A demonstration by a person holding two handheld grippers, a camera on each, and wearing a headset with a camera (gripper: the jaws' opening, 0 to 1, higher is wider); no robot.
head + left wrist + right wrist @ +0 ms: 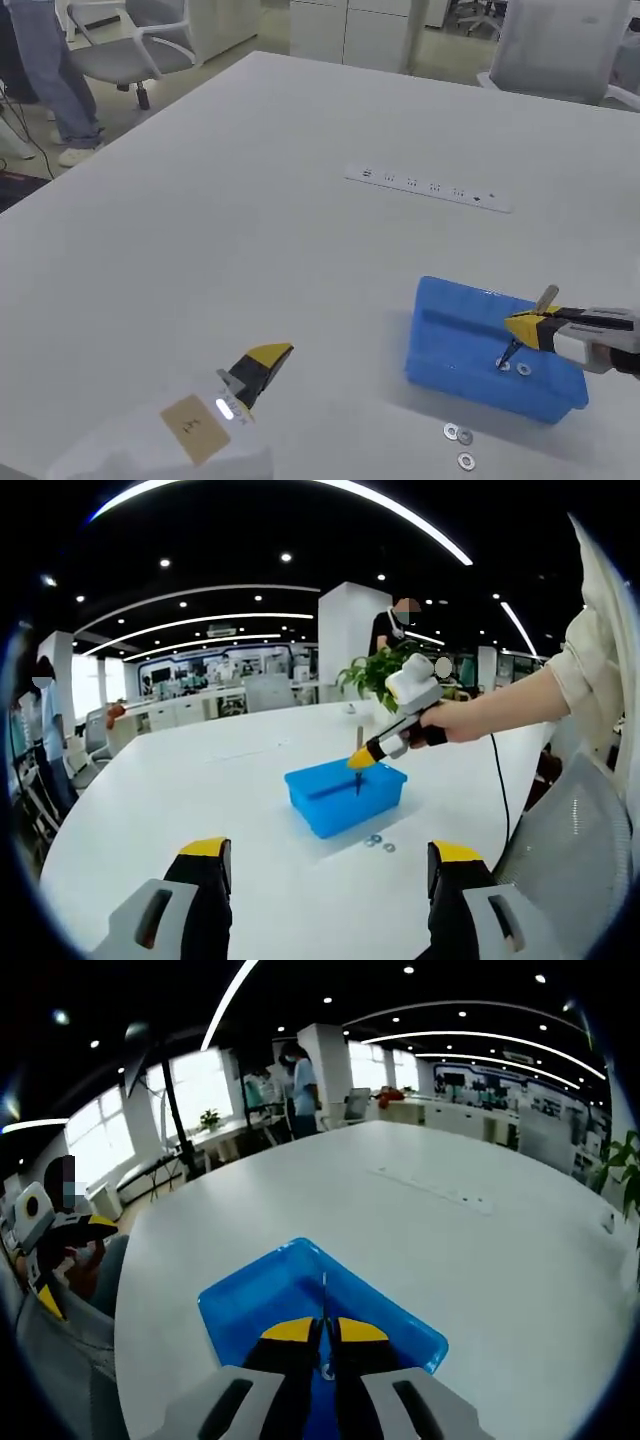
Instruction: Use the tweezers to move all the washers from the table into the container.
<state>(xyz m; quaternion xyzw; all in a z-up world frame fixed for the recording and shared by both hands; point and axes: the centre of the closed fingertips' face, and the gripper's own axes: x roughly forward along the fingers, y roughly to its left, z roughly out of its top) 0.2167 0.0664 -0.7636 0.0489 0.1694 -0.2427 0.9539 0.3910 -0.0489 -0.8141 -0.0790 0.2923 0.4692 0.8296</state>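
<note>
A blue container [470, 335] stands on the white table at the right, with two washers [524, 370] lying inside it. My right gripper [517, 325] hovers over the container, shut on thin tweezers [509, 353] whose tips reach down into it. In the right gripper view the jaws are closed on the tweezers [323, 1305] above the container [262, 1295]. Three washers [460, 437] lie on the table just in front of the container. My left gripper [268, 360] rests open at the lower left and holds nothing; its view shows the container [330, 802] and the table washers [378, 841].
A white power strip [430, 188] lies flat at the middle of the table [250, 200]. Office chairs [130, 50] and a person's legs [50, 70] stand beyond the far left edge. More desks and people fill the room behind.
</note>
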